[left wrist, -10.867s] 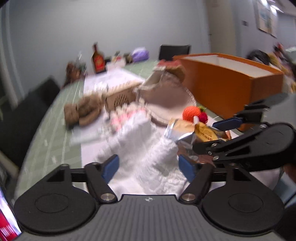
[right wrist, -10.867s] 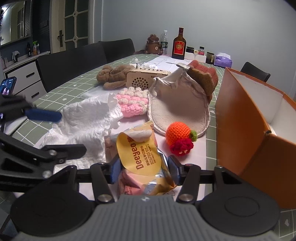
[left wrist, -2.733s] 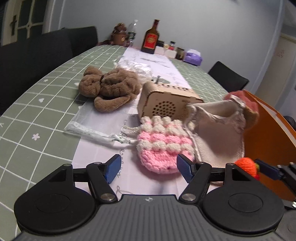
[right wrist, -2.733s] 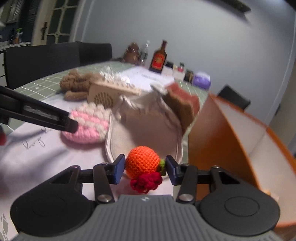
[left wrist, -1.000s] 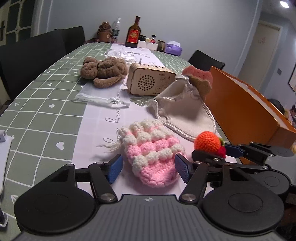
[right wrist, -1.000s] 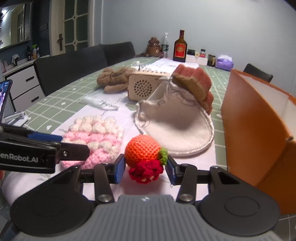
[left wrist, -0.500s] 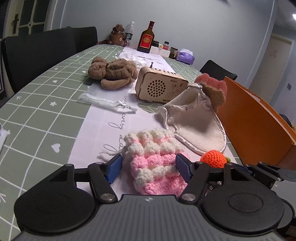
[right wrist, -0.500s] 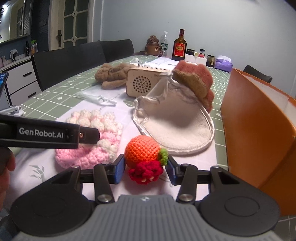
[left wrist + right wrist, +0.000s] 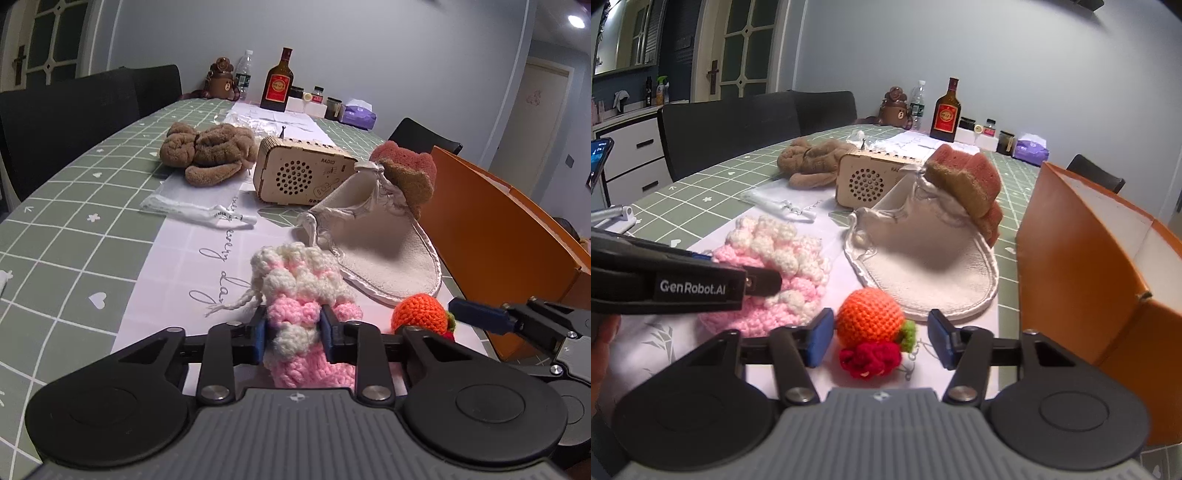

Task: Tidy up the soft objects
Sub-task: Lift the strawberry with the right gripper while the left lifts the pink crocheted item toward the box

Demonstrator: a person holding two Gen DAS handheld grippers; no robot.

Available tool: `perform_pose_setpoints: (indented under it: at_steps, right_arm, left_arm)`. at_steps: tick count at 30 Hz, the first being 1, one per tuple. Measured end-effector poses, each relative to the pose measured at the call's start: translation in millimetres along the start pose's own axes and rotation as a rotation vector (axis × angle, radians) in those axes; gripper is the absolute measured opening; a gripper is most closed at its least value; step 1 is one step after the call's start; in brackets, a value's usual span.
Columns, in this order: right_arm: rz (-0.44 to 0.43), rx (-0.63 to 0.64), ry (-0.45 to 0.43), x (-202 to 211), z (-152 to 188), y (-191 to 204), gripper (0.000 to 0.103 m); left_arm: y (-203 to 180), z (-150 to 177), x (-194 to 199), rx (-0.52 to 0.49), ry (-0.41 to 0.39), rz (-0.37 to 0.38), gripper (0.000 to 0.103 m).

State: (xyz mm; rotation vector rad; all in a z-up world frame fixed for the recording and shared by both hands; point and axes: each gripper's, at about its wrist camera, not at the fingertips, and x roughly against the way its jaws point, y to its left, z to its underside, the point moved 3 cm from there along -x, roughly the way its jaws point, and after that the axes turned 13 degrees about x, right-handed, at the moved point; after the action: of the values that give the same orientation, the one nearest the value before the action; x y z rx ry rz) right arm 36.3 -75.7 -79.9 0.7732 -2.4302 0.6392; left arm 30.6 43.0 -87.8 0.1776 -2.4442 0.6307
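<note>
Since half a second ago, the left gripper (image 9: 294,329) has closed its jaws, now pinching the pink-and-white crochet pouch (image 9: 301,295) low over the table runner (image 9: 173,258). Beside it, the right gripper (image 9: 881,341) sits level with jaws wide around the orange crochet fruit (image 9: 870,319), untouching. Rightmost stands the orange box (image 9: 1089,266).

Dim indoor light, ceiling lamp (image 9: 576,21) glare, fisheye-bent edges, sharp focus
</note>
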Motion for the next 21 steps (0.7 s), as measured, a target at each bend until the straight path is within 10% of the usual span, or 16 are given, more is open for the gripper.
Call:
perform_pose_setpoints:
  at_steps: [21]
  right_arm:
    - [-0.020,0.063,-0.085,31.9,-32.8,-19.0,0.045]
  left_arm:
    - [-35.1,-34.2,37.9,-0.072,-0.061,-0.004,0.027]
